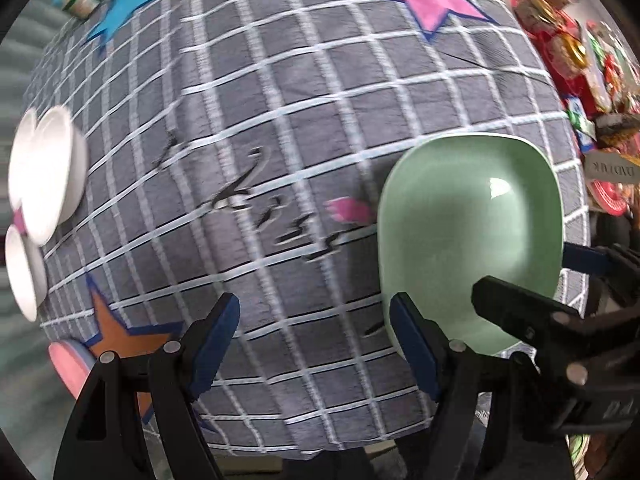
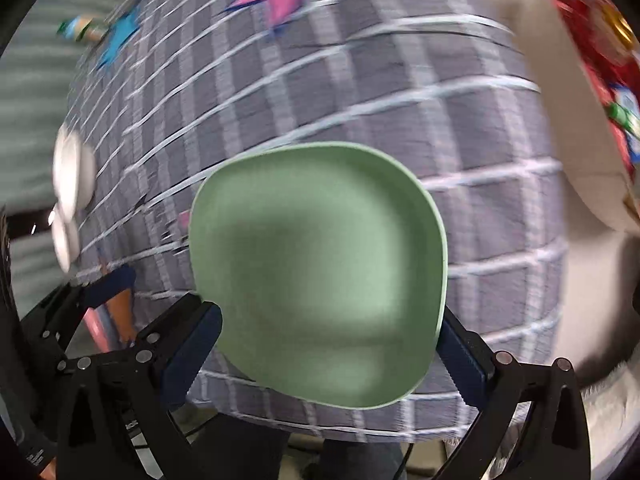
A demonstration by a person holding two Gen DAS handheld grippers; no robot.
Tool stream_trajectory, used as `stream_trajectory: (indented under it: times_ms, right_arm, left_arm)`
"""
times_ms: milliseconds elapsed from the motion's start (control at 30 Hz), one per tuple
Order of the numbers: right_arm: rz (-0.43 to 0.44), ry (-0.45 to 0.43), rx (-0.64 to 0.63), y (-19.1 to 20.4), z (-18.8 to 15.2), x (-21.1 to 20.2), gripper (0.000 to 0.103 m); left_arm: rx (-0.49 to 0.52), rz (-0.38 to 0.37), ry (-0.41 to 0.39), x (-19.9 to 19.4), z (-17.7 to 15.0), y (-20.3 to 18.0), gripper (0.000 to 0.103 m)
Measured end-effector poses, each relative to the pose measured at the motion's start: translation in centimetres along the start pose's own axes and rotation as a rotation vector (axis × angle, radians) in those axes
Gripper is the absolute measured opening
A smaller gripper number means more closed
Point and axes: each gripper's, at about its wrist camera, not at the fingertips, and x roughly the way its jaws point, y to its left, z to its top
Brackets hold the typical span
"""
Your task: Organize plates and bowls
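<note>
Blurred green plate (image 2: 316, 272) hiding right hand-held gripper (image 2: 326, 344) fingertips

I am holding my left gripper (image 1: 314, 344) with its fingers (image 1: 214, 344) spread wide apart, gripping nothing. My right gripper (image 2: 326, 350) is reaching in beside it, fingers (image 2: 192, 352) set wide across a green bowl (image 2: 320, 272).

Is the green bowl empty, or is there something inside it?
Empty. In both wrist views the green bowl shows only its bare inner surface, with a light reflection and soft shadows; no food or object lies in it.
</note>
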Motion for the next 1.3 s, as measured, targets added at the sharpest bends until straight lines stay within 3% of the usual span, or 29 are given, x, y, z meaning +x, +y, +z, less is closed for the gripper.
stream_trajectory:
  times_ms: [200, 300, 500, 667, 700, 733, 800, 933, 1033, 1100, 1300]
  right_arm:
    - [-0.078, 0.001, 0.050, -2.0, 0.4, -0.2, 0.103]
    - [-0.101, 0.005, 0.084, -3.8, 0.3, -0.3, 0.103]
    - [-0.116, -0.010, 0.070, -3.3, 0.2, -0.3, 0.103]
    - [-0.123, -0.026, 0.081, -1.2, -0.1, 0.2, 0.085]
    - [-0.120, -0.031, 0.086, -1.1, -0.1, 0.0, 0.077]
    - [-0.119, -0.033, 0.086, -0.9, -0.2, -0.1, 0.063]
    - [-0.116, -0.019, 0.074, -0.7, 0.0, -0.2, 0.053]
    - [-0.117, -0.014, 0.040, -0.6, 0.2, -0.5, 0.053]
    - [-0.139, -0.010, 0.013, 0.2, 0.0, -0.3, 0.047]
    - [-0.136, -0.007, 0.011, 0.6, -0.2, -0.2, 0.042]
    - [-0.098, 0.016, 0.025, 1.1, -1.6, 0.2, 0.041]
  left_arm:
    - [-0.009, -0.007, -0.002, -0.4, -0.3, 1.9, 0.080]
    - [0.021, -0.019, -0.022, 0.0, 0.8, 0.3, 0.080]
    - [0.091, -0.016, -0.002, 2.0, 2.3, -2.5, 0.080]
    - [0.101, -0.066, -0.017, 2.8, 2.0, -4.9, 0.069]
    - [0.099, -0.077, -0.018, 2.5, 2.0, -5.1, 0.062]
    - [0.094, -0.090, -0.020, 2.3, 2.2, -5.3, 0.057]
    - [0.073, -0.098, -0.026, 1.5, 2.1, -6.0, 0.055]
    - [0.047, -0.109, -0.036, 0.4, 2.3, -4.9, 0.054]
    - [0.074, -0.119, -0.052, -1.0, 2.4, -4.1, 0.035]
    - [0.081, -0.104, -0.050, -1.4, 2.7, -4.5, 0.035]
    - [0.077, -0.093, -0.023, -1.5, 2.0, -5.2, 0.035]
